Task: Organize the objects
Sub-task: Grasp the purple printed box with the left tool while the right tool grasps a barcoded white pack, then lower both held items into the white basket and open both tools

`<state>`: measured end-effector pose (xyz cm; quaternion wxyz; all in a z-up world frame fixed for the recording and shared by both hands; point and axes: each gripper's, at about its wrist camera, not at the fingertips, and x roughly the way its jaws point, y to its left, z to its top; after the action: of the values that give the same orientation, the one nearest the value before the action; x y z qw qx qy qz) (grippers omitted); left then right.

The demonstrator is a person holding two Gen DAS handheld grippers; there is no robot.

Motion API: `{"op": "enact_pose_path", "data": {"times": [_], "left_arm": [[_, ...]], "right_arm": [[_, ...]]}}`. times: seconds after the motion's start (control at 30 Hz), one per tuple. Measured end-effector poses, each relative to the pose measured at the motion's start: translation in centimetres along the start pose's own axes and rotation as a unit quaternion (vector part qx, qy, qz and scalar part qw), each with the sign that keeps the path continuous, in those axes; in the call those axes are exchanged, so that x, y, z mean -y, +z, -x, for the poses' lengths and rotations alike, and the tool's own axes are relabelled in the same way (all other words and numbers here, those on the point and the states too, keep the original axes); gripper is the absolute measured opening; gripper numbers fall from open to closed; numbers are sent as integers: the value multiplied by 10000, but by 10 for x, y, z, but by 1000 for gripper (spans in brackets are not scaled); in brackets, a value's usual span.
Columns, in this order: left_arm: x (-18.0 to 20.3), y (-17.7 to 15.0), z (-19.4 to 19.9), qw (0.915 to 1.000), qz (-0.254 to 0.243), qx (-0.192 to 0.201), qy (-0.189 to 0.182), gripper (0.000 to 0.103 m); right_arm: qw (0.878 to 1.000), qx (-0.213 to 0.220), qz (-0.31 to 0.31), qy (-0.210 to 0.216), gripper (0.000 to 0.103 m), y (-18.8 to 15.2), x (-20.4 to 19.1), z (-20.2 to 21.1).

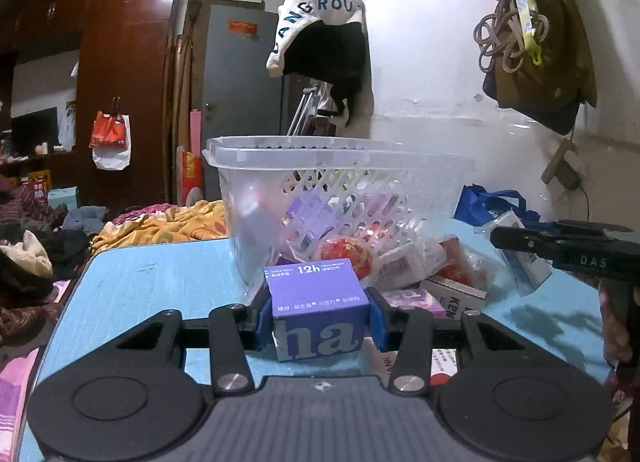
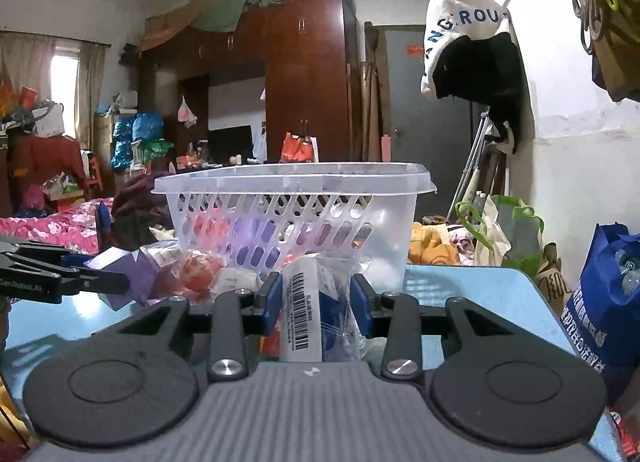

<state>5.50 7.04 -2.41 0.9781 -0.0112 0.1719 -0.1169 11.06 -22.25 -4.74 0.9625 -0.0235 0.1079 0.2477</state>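
My left gripper [image 1: 318, 312] is shut on a purple toothpaste box [image 1: 316, 298] and holds it just in front of the clear plastic basket [image 1: 256, 217]. My right gripper [image 2: 316, 298] is shut on a clear plastic packet with a white barcode label and a blue item inside [image 2: 304, 310], in front of the same basket [image 2: 392, 229]. The basket holds several purple and red items. The right gripper shows at the right edge of the left wrist view [image 1: 500, 240]; the left gripper with the purple box [image 2: 128, 270] shows at the left of the right wrist view.
Loose packets, a red packet [image 1: 348, 254] and a white box [image 1: 456, 294] lie on the light blue table [image 1: 152, 282] by the basket. A blue bag [image 2: 608, 302] stands at the table's right. A bed with clothes lies beyond the table's left edge.
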Motion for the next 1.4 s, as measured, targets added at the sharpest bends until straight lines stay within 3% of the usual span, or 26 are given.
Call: {"op": "enact_pose_path", "data": {"times": [0.3, 0.83, 1.07, 1.17, 1.27, 1.4], "left_arm": [[3, -1, 10, 9990, -102, 426, 61, 50], [4, -1, 19, 9968, -203, 772, 46, 50], [1, 2, 26, 9943, 57, 1058, 112, 50], [4, 23, 30, 9914, 124, 1280, 225, 50], [5, 63, 25, 9895, 181, 1431, 21, 50], [3, 126, -15, 9919, 346, 1218, -141, 50]], "right_arm": [[9999, 160, -13, -6, 41, -1, 0, 5], [9994, 323, -64, -55, 41, -2, 0, 9], [9994, 334, -126, 42, 40, 0, 0, 12], [9990, 376, -208, 89, 40, 14, 1, 19], [9985, 544, 23, 11, 40, 49, -6, 20], [9988, 412, 252, 45, 40, 104, -9, -18]]}}
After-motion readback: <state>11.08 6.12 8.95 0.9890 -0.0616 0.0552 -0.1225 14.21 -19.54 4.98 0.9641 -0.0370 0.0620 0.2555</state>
